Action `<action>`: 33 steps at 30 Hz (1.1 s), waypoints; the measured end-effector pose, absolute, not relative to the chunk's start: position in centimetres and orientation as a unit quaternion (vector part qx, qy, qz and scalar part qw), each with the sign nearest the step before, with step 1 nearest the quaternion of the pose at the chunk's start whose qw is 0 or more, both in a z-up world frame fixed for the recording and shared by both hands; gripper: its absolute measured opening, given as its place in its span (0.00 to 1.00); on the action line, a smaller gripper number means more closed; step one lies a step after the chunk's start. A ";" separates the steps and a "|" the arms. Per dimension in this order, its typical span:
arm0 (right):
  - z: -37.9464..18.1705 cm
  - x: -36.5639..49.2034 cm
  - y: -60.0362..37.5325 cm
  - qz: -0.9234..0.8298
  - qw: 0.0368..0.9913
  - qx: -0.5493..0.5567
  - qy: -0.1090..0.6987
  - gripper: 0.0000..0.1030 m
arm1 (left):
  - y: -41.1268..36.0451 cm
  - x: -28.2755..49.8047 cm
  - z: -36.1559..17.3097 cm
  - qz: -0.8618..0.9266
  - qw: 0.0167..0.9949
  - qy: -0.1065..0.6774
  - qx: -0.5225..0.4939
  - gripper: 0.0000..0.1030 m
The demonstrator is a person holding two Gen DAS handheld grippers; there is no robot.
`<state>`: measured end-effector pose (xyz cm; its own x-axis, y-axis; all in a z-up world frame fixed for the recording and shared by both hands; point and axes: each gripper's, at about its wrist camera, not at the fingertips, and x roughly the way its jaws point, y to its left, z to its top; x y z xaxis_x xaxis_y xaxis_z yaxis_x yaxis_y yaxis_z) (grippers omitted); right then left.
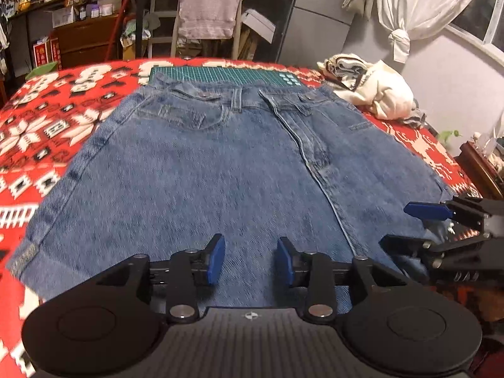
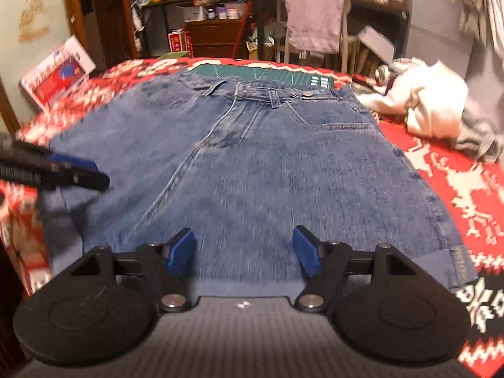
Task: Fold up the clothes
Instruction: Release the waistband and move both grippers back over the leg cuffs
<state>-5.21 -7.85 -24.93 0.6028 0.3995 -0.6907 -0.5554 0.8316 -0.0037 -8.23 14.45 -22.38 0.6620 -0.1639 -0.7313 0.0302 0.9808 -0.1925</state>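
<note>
Blue denim jeans (image 1: 204, 170) lie flat on the red patterned blanket (image 1: 47, 132), waistband at the far end, folded so the near edge is a doubled hem. My left gripper (image 1: 251, 260) hovers open over the near edge of the jeans, nothing between its blue pads. The right gripper (image 1: 409, 226) shows at the right edge of the left wrist view, open, over the jeans' right near corner. In the right wrist view the jeans (image 2: 267, 173) fill the middle, my right gripper (image 2: 244, 252) stands open above their near edge, and the left gripper (image 2: 78, 173) enters from the left.
A green cutting mat (image 1: 226, 74) lies beyond the waistband. A heap of white clothes (image 1: 378, 91) sits at the far right of the blanket. Behind stand a chair with a pink towel (image 1: 211, 3), cluttered shelves, a grey fridge and a tied curtain. A red-white box (image 2: 56, 72) leans at left.
</note>
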 end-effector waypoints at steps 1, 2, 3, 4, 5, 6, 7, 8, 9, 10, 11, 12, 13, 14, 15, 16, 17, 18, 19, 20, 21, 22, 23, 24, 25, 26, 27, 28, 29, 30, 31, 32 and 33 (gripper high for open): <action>-24.9 -5.4 -8.1 0.267 0.889 -0.101 0.357 0.72 | 14.3 -8.6 -22.4 -0.052 0.909 0.406 -0.082 0.37; -24.9 -5.4 -8.3 0.266 0.890 -0.096 0.358 0.72 | 14.2 -9.0 -22.4 -0.051 0.909 0.405 -0.080 0.37; -24.8 -5.4 -8.5 0.266 0.890 -0.092 0.359 0.72 | 14.0 -9.2 -22.4 -0.050 0.910 0.405 -0.078 0.37; -24.8 -5.3 -8.6 0.264 0.891 -0.087 0.360 0.72 | 14.0 -9.4 -22.4 -0.050 0.910 0.405 -0.077 0.37; -24.8 -5.5 -8.6 0.262 0.892 -0.088 0.359 0.72 | 13.9 -9.5 -22.4 -0.051 0.909 0.406 -0.078 0.37; -24.8 -5.6 -8.5 0.260 0.893 -0.089 0.357 0.72 | 14.0 -9.5 -22.3 -0.052 0.908 0.407 -0.081 0.38; -24.8 -5.8 -8.5 0.259 0.894 -0.095 0.354 0.72 | 14.1 -9.6 -22.3 -0.052 0.907 0.408 -0.085 0.38; -24.8 -5.9 -8.3 0.257 0.894 -0.098 0.353 0.72 | 14.1 -9.7 -22.3 -0.053 0.907 0.409 -0.088 0.38; -24.7 -6.0 -8.3 0.255 0.895 -0.097 0.354 0.72 | 14.2 -9.8 -22.4 -0.053 0.907 0.409 -0.090 0.38; -24.6 -6.1 -8.4 0.256 0.894 -0.098 0.355 0.73 | 14.2 -10.0 -22.4 -0.053 0.907 0.409 -0.091 0.38; -24.6 -6.2 -8.4 0.257 0.893 -0.098 0.356 0.74 | 14.1 -10.1 -22.4 -0.053 0.907 0.408 -0.091 0.38; -24.5 -6.3 -8.4 0.257 0.893 -0.098 0.357 0.75 | 14.0 -10.2 -22.4 -0.053 0.907 0.408 -0.089 0.38; -24.4 -6.2 -8.4 0.254 0.893 -0.098 0.359 0.75 | 13.9 -10.2 -22.4 -0.053 0.908 0.407 -0.087 0.40; -24.2 -6.2 -8.4 0.251 0.893 -0.099 0.362 0.75 | 13.8 -10.3 -22.4 -0.054 0.908 0.407 -0.085 0.41; -24.0 -6.2 -8.4 0.247 0.893 -0.099 0.364 0.74 | 13.8 -10.3 -22.4 -0.055 0.908 0.406 -0.083 0.42; -23.6 -6.1 -8.8 0.241 0.897 -0.090 0.359 0.73 | 13.7 -10.4 -22.4 -0.055 0.909 0.406 -0.080 0.42; -23.3 -6.0 -9.2 0.231 0.903 -0.080 0.353 0.73 | 13.6 -10.4 -22.4 -0.055 0.909 0.405 -0.077 0.43; -23.0 -5.6 -9.7 0.215 0.908 -0.072 0.351 0.70 | 13.5 -10.4 -22.4 -0.055 0.910 0.405 -0.075 0.43; -22.8 -5.2 -10.1 0.200 0.913 -0.064 0.350 0.66 | 13.5 -10.4 -22.5 -0.056 0.910 0.405 -0.075 0.45; -22.8 -4.7 -10.5 0.187 0.914 -0.061 0.356 0.59 | 13.5 -10.4 -22.5 -0.057 0.910 0.405 -0.075 0.46; -23.1 -3.9 -10.9 0.171 0.913 -0.058 0.367 0.46 | 13.4 -10.4 -22.5 -0.058 0.909 0.405 -0.074 0.46; -23.4 -3.4 -11.2 0.165 0.910 -0.057 0.376 0.37 | 13.4 -10.4 -22.5 -0.058 0.909 0.405 -0.073 0.47; -23.7 -3.0 -11.6 0.158 0.908 -0.055 0.384 0.27 | 13.3 -10.4 -22.4 -0.058 0.909 0.406 -0.072 0.47; -23.8 -2.9 -12.0 0.160 0.911 -0.051 0.378 0.28 | 13.3 -10.4 -22.4 -0.058 0.909 0.406 -0.071 0.47; -23.9 -2.8 -12.1 0.159 0.912 -0.052 0.375 0.28 | 13.3 -10.4 -22.4 -0.058 0.909 0.406 -0.070 0.47; -23.9 -2.8 -12.2 0.159 0.912 -0.056 0.373 0.28 | 13.3 -10.4 -22.5 -0.058 0.909 0.406 -0.071 0.47; -23.9 -2.8 -12.2 0.159 0.913 -0.059 0.372 0.28 | 13.3 -10.4 -22.5 -0.058 0.909 0.406 -0.072 0.47; -24.0 -2.8 -12.3 0.154 0.914 -0.064 0.370 0.28 | 13.3 -10.4 -22.5 -0.058 0.909 0.406 -0.073 0.47; -24.1 -2.9 -12.5 0.149 0.914 -0.067 0.372 0.28 | 13.4 -10.4 -22.4 -0.059 0.909 0.406 -0.074 0.47; -24.2 -3.1 -12.8 0.146 0.915 -0.064 0.371 0.28 | 13.4 -10.3 -22.4 -0.059 0.909 0.406 -0.076 0.47; -24.2 -3.2 -13.2 0.144 0.915 -0.060 0.371 0.28 | 13.5 -10.3 -22.4 -0.059 0.908 0.407 -0.078 0.47; -24.2 -3.3 -13.6 0.140 0.916 -0.057 0.371 0.28 | 13.6 -10.3 -22.4 -0.060 0.908 0.407 -0.080 0.47; -24.2 -3.2 -13.8 0.138 0.917 -0.055 0.371 0.28 | 13.7 -10.3 -22.4 -0.061 0.907 0.407 -0.083 0.47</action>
<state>-3.23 -13.82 -24.17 0.6872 0.2127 -0.6947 -0.2945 0.9557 0.0012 -10.28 13.66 -22.40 0.6609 -0.1779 -0.7291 0.0425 0.9788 -0.2003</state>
